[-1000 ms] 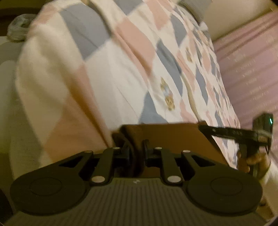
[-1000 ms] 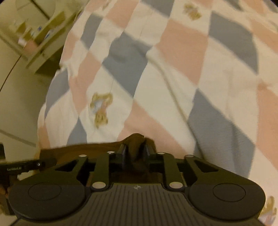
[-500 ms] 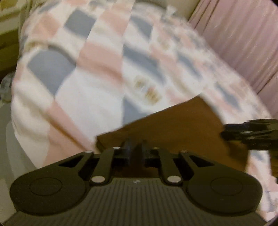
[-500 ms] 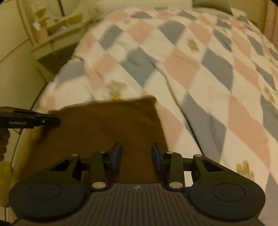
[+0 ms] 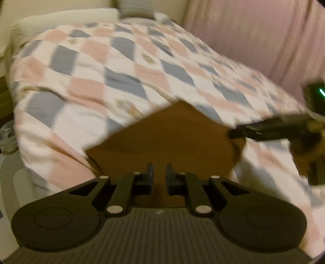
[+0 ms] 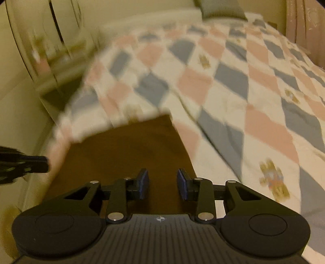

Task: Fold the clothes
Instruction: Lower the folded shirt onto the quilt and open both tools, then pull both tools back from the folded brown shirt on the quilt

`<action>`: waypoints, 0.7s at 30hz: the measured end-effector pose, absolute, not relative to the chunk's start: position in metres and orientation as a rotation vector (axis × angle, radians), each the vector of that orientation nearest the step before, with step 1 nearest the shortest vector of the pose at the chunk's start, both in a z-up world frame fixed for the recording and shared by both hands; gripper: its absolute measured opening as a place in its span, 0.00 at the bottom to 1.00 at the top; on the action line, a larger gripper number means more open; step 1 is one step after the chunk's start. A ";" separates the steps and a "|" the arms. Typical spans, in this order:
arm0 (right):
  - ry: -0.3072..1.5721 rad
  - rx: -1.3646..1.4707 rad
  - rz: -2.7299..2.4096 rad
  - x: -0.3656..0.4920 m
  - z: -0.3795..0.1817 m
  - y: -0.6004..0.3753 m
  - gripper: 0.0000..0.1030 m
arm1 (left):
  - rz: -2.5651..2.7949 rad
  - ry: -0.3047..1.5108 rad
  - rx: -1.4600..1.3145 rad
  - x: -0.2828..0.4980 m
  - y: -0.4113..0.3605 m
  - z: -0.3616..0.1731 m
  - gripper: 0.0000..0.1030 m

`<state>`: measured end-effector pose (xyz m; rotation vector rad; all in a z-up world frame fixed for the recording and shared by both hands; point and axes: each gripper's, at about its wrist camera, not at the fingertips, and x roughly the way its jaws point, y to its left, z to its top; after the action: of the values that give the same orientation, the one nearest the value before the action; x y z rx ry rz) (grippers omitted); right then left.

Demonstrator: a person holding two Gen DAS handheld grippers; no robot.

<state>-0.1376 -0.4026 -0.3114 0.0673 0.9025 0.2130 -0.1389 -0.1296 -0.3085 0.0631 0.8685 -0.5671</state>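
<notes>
Checked in pink, grey and white, a quilt (image 5: 126,67) covered the bed and carried a brown cloth (image 5: 166,138) near its foot edge. Nearest in the left wrist view, the left gripper (image 5: 159,172) hung over the cloth's near edge with its jaws a narrow gap apart, holding nothing. In the right wrist view the right gripper (image 6: 162,180) stood over the same cloth (image 6: 126,150), its blue-padded jaws set wider apart and empty. The cloth lay flat, spread between the two grippers. Farther off, a grey pillow (image 5: 135,8) sat at the head of the bed. A pink curtain (image 5: 254,34) hung along the bed's right side. Both views were blurred.
</notes>
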 end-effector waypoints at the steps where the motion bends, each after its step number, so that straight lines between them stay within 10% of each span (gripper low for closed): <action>1: 0.942 0.020 0.199 -0.135 -0.325 -0.400 0.30 | -0.572 0.892 0.082 -0.145 -0.137 -0.320 0.11; 21: 0.977 0.132 0.095 -0.146 -0.315 -0.404 0.31 | -0.316 1.153 0.099 -0.131 -0.148 -0.314 0.14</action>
<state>-0.1455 -0.4042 -0.3147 0.1318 0.9766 0.0947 -0.1310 -0.1485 -0.3136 0.0990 1.1529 -0.3163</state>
